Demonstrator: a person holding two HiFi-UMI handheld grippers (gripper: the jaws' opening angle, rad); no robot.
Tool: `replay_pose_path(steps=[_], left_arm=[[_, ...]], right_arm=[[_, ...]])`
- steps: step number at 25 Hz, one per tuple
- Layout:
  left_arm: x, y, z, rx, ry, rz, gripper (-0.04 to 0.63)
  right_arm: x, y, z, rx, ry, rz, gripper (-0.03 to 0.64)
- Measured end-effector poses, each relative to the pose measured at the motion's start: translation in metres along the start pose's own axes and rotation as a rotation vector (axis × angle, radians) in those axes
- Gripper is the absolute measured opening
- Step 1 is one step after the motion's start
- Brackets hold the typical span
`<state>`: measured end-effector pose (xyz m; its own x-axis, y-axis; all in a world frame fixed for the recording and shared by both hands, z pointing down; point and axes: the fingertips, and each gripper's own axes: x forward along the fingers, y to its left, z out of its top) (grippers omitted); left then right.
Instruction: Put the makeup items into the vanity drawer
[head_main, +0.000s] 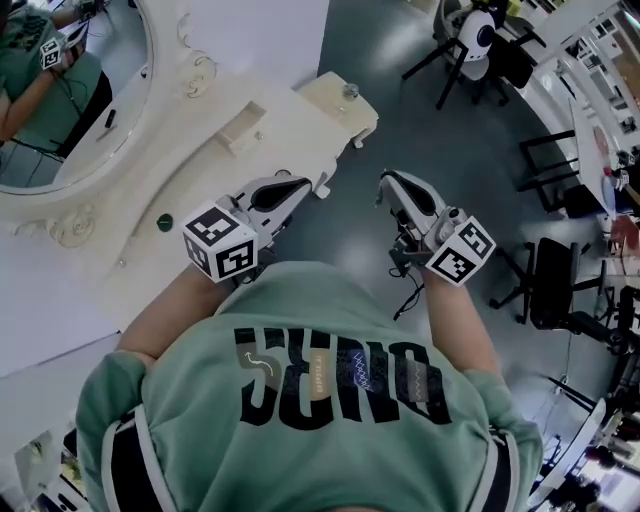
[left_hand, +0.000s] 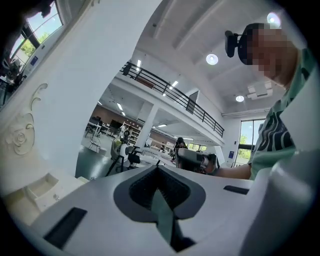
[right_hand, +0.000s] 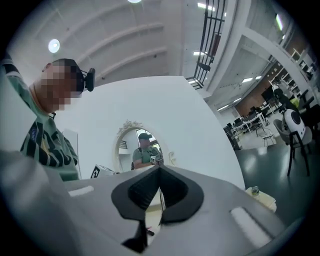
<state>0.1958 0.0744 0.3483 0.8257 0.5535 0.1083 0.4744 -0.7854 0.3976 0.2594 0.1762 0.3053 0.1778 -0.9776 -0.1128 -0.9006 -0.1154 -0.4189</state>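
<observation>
At the cream vanity, a person in a green shirt stands holding both tools out over the floor, just off the edge of the bench (head_main: 150, 190). The left gripper (head_main: 303, 183) has its jaws pressed together with nothing between them, and the right gripper (head_main: 386, 181) is clenched and empty too.

A small green item (head_main: 165, 222) sits on the bench to the left of the left gripper, close by its marker cube, so that hand looks much the nearer. It is round and too small to show any long axis. A little jar (head_main: 350, 92) stands on the bench's far corner, ahead of both grippers and apart from them.

A small open drawer (head_main: 245, 126) lies on the bench between the two items. It looks empty from here. By my reckoning nothing has gone in yet, and the left gripper would have to swing back leftward to reach the green item.
</observation>
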Motion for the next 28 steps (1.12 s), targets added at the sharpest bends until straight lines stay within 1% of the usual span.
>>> replay_pose_path(steps=[3,7,10,12,14,16,19,21,25,28], left_arm=[[0.002,0.002,0.000,0.000,0.001,0.014,0.005],[-0.011,0.032,-0.001,-0.009,-0.008,0.093,0.005],[-0.022,0.069,0.000,-0.006,-0.015,0.182,0.004],[-0.031,0.103,-0.001,-0.015,-0.018,0.246,0.005],[-0.042,0.142,-0.007,-0.034,-0.015,0.303,0.005],[-0.052,0.179,-0.017,-0.051,-0.004,0.344,0.005],[-0.059,0.223,-0.031,-0.048,0.028,0.373,0.005],[-0.062,0.242,-0.044,-0.064,0.043,0.386,0.005],[-0.063,0.271,-0.058,-0.112,0.046,0.387,0.005],[-0.064,0.280,-0.062,-0.136,0.033,0.378,0.005]], right_arm=[[0.002,-0.005,0.001,-0.005,0.011,0.004,0.008],[0.041,-0.014,-0.008,-0.017,0.055,0.048,0.008],[0.087,-0.027,-0.019,-0.048,0.108,0.091,0.008],[0.125,-0.038,-0.032,-0.067,0.148,0.113,0.008],[0.167,-0.051,-0.053,-0.072,0.186,0.123,0.008],[0.207,-0.066,-0.078,-0.072,0.222,0.122,0.008],[0.259,-0.094,-0.114,-0.062,0.252,0.093,0.008],[0.284,-0.109,-0.139,-0.031,0.272,0.078,0.008],[0.325,-0.136,-0.178,-0.011,0.306,0.055,0.009],[0.343,-0.148,-0.199,-0.014,0.316,0.039,0.009]])
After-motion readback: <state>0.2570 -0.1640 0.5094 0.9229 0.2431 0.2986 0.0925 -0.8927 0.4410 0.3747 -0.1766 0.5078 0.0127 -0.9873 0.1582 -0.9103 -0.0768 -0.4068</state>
